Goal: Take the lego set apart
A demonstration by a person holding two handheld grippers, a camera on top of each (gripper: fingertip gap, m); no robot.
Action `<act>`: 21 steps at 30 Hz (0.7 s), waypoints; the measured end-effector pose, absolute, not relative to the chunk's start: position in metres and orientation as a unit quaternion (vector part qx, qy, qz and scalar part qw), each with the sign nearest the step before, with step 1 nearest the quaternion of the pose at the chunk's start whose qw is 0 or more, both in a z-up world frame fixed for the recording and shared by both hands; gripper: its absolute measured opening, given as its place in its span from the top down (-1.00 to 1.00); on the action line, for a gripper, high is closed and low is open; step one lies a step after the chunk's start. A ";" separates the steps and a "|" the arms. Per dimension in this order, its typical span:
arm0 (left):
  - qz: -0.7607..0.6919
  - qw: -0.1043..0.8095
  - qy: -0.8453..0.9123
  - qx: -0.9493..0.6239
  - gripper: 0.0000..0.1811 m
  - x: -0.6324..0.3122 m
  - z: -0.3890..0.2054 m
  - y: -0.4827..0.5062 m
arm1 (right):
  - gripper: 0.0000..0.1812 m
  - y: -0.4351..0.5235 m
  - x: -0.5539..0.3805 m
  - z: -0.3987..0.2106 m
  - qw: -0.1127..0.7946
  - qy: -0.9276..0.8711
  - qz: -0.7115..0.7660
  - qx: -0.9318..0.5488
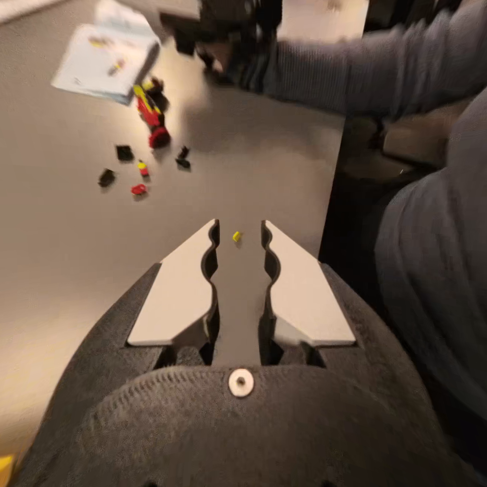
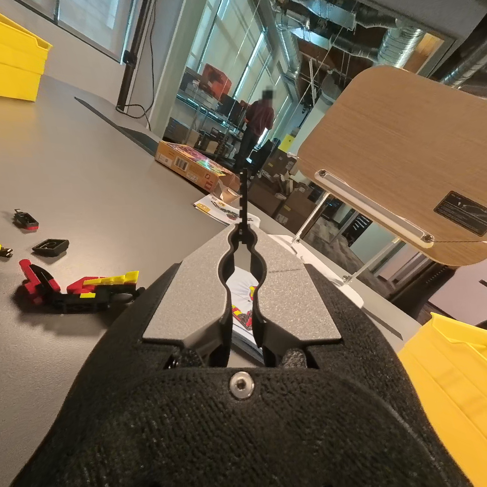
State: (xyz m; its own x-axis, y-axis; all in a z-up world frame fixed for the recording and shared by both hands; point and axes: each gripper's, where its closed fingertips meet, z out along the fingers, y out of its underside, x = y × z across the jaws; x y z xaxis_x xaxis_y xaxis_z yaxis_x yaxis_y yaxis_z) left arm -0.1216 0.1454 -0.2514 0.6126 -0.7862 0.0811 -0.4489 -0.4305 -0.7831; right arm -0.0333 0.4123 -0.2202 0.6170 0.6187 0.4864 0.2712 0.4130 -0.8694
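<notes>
In the left wrist view, we hold our left gripper (image 1: pixel 240 226) above the grey table (image 1: pixel 66 263), its jaws parted with nothing between them. A tiny yellow piece (image 1: pixel 236 236) lies on the table, seen through the gap near the fingertips. Farther off lies the lego set (image 1: pixel 151 110), a red, yellow and black model on its side, with a red wheel at its near end. Loose parts sit between it and us: a flat black piece (image 1: pixel 123 152), a black chunk (image 1: pixel 106 177), a small red and yellow piece (image 1: pixel 143 168), a red piece (image 1: pixel 138 189) and another black piece (image 1: pixel 183 157). An instruction booklet (image 1: pixel 105 60) lies just beyond the model. Our grey sleeve (image 1: pixel 369 76) reaches across the top right, badly blurred.

In the right wrist view, our right gripper (image 2: pixel 243 234) is clenched on a thin black studded plate (image 2: pixel 244 200) that stands on edge and sticks out past the fingertips. The lego set (image 2: pixel 79 292) lies on the table to the left, well apart from the gripper. Beside it are a flat black piece (image 2: pixel 51 246) and a black and red piece (image 2: pixel 26 219). Farther back rest a cardboard box (image 2: pixel 189 164) and the booklet (image 2: pixel 218 208). Yellow bins stand at the far left (image 2: pixel 18 66) and the near right (image 2: pixel 448 369). A wooden panel (image 2: pixel 395 158) tilts at upper right, and a person (image 2: pixel 257 126) stands in the background.
</notes>
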 end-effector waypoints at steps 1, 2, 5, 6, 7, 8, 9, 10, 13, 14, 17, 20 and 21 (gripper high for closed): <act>-0.220 0.359 0.379 -0.824 0.67 -0.117 -0.266 0.146 | 0.98 0.412 -0.033 -0.220 0.727 -0.421 0.120 -0.528; -0.234 0.345 0.375 -0.828 0.67 -0.110 -0.275 0.146 | 0.98 0.412 -0.033 -0.220 0.727 -0.422 0.120 -0.528; -0.260 0.329 0.365 -0.831 0.73 -0.101 -0.291 0.149 | 0.98 0.411 -0.034 -0.221 0.726 -0.425 0.120 -0.527; -0.250 0.321 0.368 -0.836 0.77 -0.103 -0.298 0.150 | 0.97 0.411 -0.035 -0.221 0.725 -0.426 0.120 -0.527; -0.240 0.312 0.372 -0.841 0.82 -0.105 -0.305 0.151 | 0.98 0.411 -0.035 -0.222 0.724 -0.427 0.119 -0.528; -0.235 0.303 0.378 -0.843 0.85 -0.106 -0.310 0.151 | 0.98 0.411 -0.035 -0.222 0.724 -0.429 0.119 -0.527; -0.234 0.296 0.381 -0.844 0.87 -0.106 -0.314 0.151 | 0.98 0.411 -0.036 -0.222 0.723 -0.430 0.119 -0.527; -0.238 0.297 0.380 -0.843 0.89 -0.105 -0.315 0.151 | 0.98 0.411 -0.036 -0.223 0.723 -0.432 0.118 -0.526; -0.238 0.288 0.372 -0.850 0.86 -0.106 -0.319 0.153 | 0.98 0.410 -0.037 -0.223 0.721 -0.436 0.118 -0.526; -0.237 0.285 0.371 -0.852 0.85 -0.106 -0.321 0.153 | 0.98 0.410 -0.038 -0.224 0.721 -0.436 0.117 -0.526; -0.238 0.284 0.372 -0.851 0.93 -0.106 -0.322 0.153 | 0.98 0.410 -0.038 -0.224 0.720 -0.438 0.117 -0.525; -0.219 0.293 0.376 -0.851 1.00 -0.110 -0.319 0.155 | 0.98 0.410 -0.039 -0.225 0.719 -0.441 0.116 -0.524; -0.196 0.304 0.376 -0.853 1.00 -0.116 -0.318 0.158 | 0.98 0.409 -0.039 -0.225 0.719 -0.442 0.116 -0.524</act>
State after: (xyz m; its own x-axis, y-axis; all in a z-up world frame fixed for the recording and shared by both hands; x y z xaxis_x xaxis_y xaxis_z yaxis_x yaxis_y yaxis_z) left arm -0.1165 0.1581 -0.3175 0.6404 -0.7608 0.1053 -0.5232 -0.5325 -0.6653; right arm -0.0390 0.4093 -0.2249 0.5822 0.6301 0.5139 0.2962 0.4243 -0.8557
